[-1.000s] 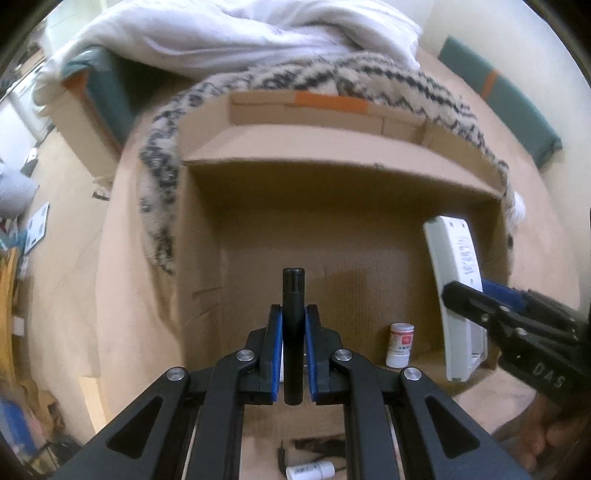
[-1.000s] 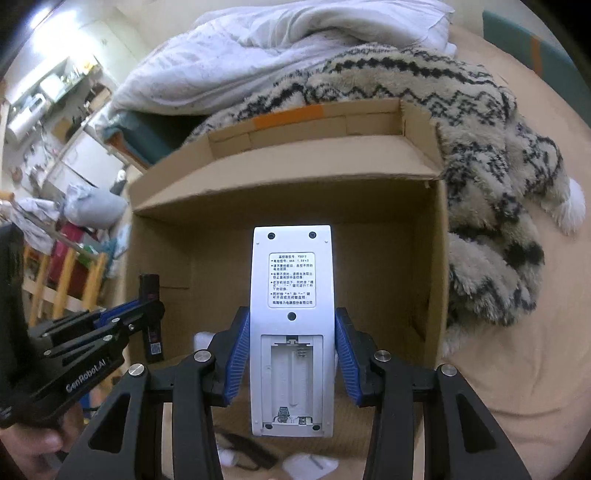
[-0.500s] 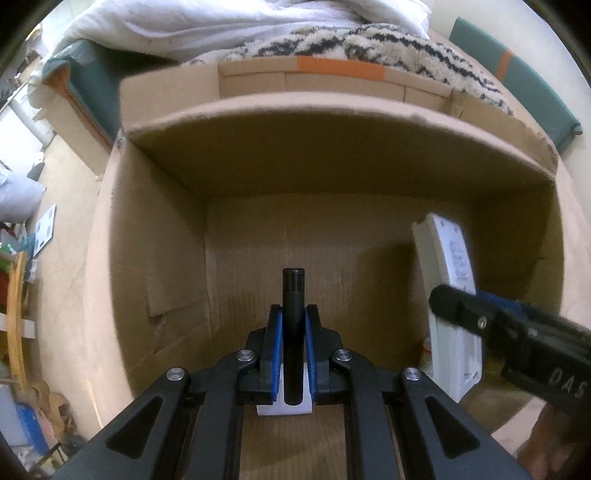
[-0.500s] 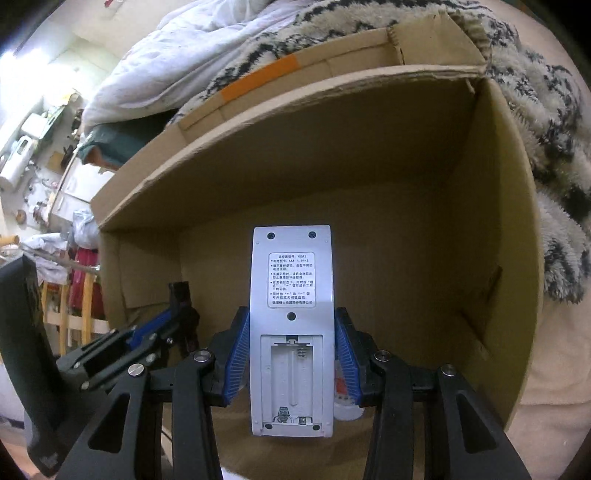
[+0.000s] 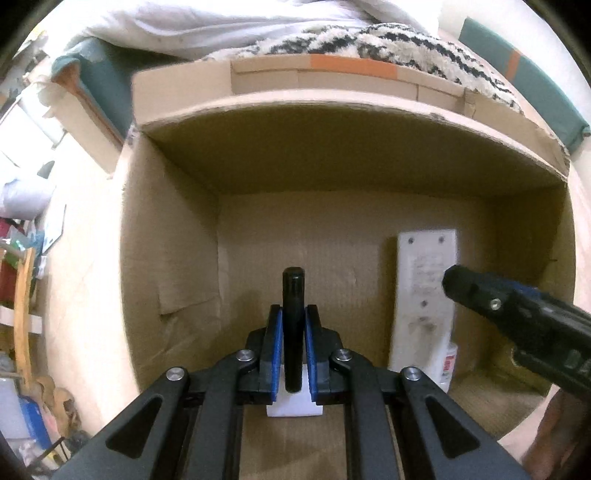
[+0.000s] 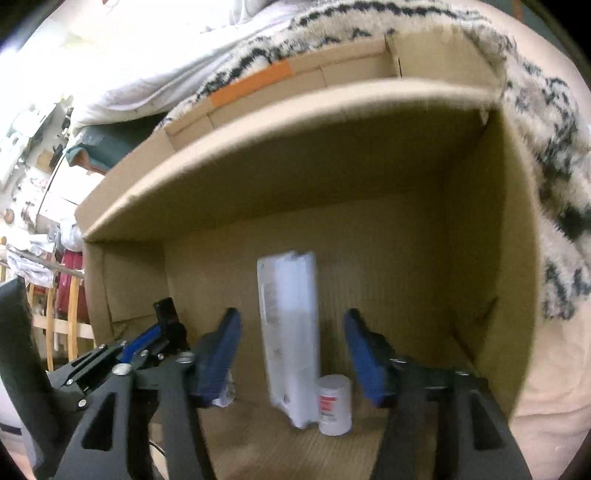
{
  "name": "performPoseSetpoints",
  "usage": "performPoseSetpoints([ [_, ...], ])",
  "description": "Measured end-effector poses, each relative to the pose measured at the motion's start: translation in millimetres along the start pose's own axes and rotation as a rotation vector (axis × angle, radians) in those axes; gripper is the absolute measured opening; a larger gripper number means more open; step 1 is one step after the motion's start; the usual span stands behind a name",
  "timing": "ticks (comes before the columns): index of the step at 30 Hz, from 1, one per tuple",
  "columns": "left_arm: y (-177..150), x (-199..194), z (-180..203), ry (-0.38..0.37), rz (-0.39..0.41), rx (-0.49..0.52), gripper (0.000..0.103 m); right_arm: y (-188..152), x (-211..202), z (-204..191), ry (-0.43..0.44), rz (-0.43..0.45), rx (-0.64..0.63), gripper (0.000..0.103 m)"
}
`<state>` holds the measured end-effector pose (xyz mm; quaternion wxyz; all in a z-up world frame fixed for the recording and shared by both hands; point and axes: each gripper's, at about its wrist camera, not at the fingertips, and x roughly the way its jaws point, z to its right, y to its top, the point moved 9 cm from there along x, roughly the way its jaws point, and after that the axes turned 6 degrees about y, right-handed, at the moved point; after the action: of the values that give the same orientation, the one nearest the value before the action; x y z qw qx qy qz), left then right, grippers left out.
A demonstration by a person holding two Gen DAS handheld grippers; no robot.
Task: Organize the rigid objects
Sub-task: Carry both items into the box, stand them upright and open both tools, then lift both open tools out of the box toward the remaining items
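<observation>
Both grippers reach into an open cardboard box [image 5: 170, 258] [image 6: 480, 258] lying on its side. My left gripper [image 5: 293, 354] is shut on a black cylindrical stick [image 5: 293, 317], held upright over a small white object [image 5: 293, 408]; it also shows in the right wrist view [image 6: 166, 325]. My right gripper [image 6: 291, 354] is open, its blue pads on either side of a white remote [image 6: 290, 332] that stands blurred on the box floor. The remote [image 5: 424, 295] shows in the left wrist view too, with the right gripper's finger [image 5: 480, 295] beside it.
A small white bottle with a red label [image 6: 334, 404] [image 5: 447, 365] stands right of the remote. A black-and-white patterned fleece [image 6: 554, 147] and a white duvet [image 5: 221, 22] lie on and behind the box. Cluttered shelves stand at the far left [image 6: 22, 147].
Both grippers moved deeper into the box. My right gripper opened and let go of the white remote, which now stands in the box. The left still holds the black stick.
</observation>
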<state>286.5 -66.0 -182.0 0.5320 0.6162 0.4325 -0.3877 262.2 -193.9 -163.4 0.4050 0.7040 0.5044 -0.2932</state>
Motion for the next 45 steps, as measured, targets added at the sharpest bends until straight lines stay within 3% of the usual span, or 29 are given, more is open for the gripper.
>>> performPoseSetpoints([
  [3,0.6,-6.9,-0.2,-0.010,0.003,-0.012,0.012,1.4,-7.1,-5.1,-0.005,0.009,-0.014,0.066],
  [5,0.3,-12.1,-1.4,-0.014,0.006,-0.021,0.016,5.1,-11.4,-7.2,0.004,0.017,-0.007,0.074],
  [7,-0.3,-20.3,-2.7,-0.024,0.016,-0.034,0.030,6.0,-16.2,-9.3,0.012,0.025,0.004,0.076],
  [9,0.3,-29.5,-4.1,-0.035,0.038,-0.042,0.055,5.8,-23.4,-12.1,0.014,0.035,0.000,0.083],
  [11,0.5,-41.5,-9.5,-0.039,0.073,-0.045,0.060,6.4,-29.8,-16.3,0.003,0.056,-0.009,0.098],
  [18,-5.2,-79.6,-20.4,-0.074,0.108,-0.025,0.063,-8.7,-64.3,-21.6,0.019,0.095,-0.006,0.099],
  [24,-33.7,-100.3,-42.0,-0.109,0.115,-0.066,0.067,-34.9,-95.5,-26.5,0.052,0.111,0.001,0.099],
  [32,-103.6,-98.9,-53.1,-0.161,0.013,-0.132,0.072,-103.1,-100.5,-18.5,0.046,0.037,0.017,0.099],
  [37,-144.9,-69.3,-31.3,-0.155,-0.123,-0.078,0.072,-126.4,-81.8,-16.1,0.012,-0.027,0.018,0.099],
  [45,-179.8,-46.4,-8.0,-0.113,-0.196,-0.010,0.072,-158.1,-49.8,0.4,-0.060,-0.133,0.050,0.099],
])
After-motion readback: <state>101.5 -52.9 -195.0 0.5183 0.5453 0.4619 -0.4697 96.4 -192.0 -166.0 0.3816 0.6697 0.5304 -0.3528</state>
